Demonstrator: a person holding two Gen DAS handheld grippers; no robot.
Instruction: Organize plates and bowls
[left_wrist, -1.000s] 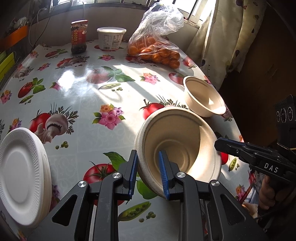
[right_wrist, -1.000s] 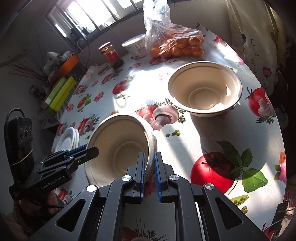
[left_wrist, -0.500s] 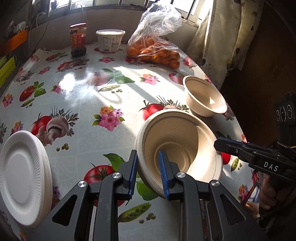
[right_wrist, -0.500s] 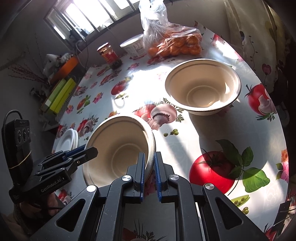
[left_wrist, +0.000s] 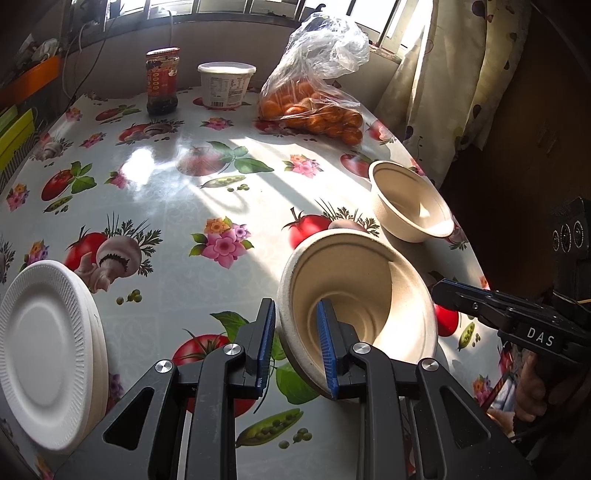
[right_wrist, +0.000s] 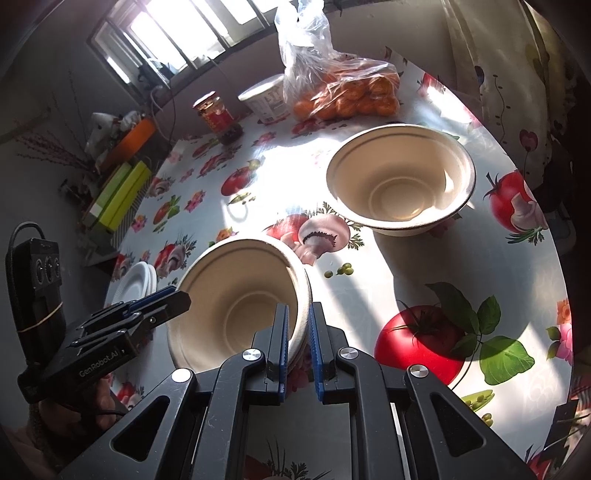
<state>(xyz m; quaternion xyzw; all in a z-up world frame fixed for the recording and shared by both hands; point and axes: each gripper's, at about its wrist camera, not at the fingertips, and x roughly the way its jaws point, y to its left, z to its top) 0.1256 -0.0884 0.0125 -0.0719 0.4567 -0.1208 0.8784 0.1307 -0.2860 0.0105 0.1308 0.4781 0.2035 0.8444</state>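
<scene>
"DAS" stands in white letters on the right gripper (left_wrist: 439, 293); "GenRobot.AI" runs along the left gripper (right_wrist: 183, 295). The tub's label (left_wrist: 226, 94) is too small to read.

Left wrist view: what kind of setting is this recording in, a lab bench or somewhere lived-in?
Most likely a home dining or kitchen table: a vegetable-print oilcloth, a bag of oranges, a sauce jar beside a lidded tub, under a curtained window.
</scene>
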